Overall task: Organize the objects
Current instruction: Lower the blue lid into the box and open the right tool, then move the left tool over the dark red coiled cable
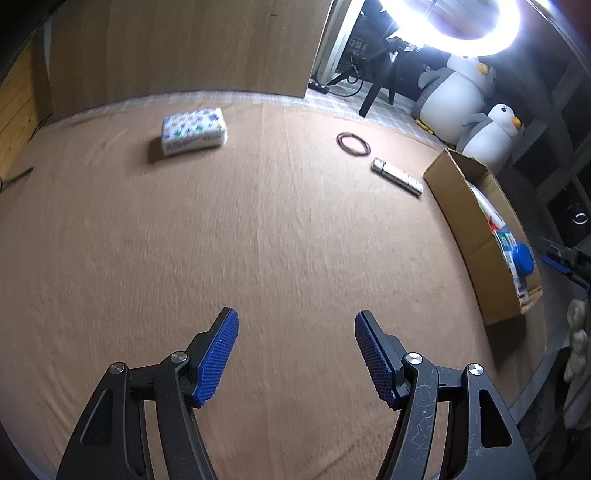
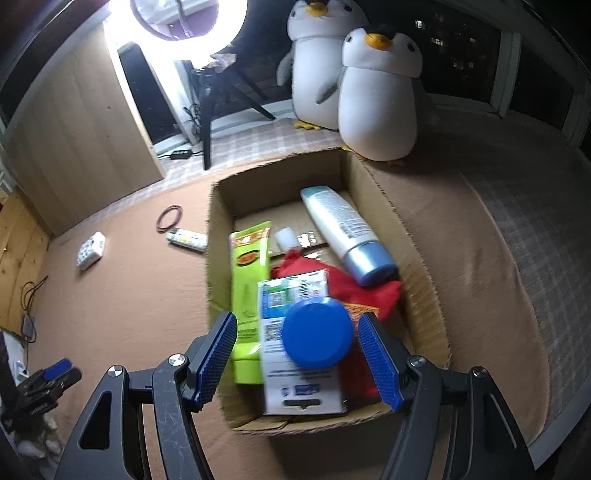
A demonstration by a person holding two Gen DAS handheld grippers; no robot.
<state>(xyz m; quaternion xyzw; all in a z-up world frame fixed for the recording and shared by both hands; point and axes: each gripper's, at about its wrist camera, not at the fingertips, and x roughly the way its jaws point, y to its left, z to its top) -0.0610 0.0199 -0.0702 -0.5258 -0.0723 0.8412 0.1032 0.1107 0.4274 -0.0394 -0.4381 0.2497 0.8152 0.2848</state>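
Observation:
A cardboard box (image 2: 424,251) stands on the brown cloth, also at the right in the left wrist view (image 1: 461,206). It holds a blue-lidded jar (image 2: 317,338), a green tube (image 2: 249,280), a white bottle (image 2: 347,232), a printed carton (image 2: 295,365) and red cloth (image 2: 373,291). My right gripper (image 2: 297,332) is open above the box's near end, its pads either side of the jar, apart from it. My left gripper (image 1: 295,332) is open and empty over bare cloth. Outside the box lie a tissue pack (image 1: 194,131), a dark ring (image 1: 352,144) and a white strip (image 1: 397,175).
Two plush penguins (image 2: 373,92) sit behind the box. A ring light (image 2: 188,22) on a tripod glares at the back. A wooden panel (image 1: 184,48) stands behind the cloth. Cables (image 2: 29,295) lie at the left edge.

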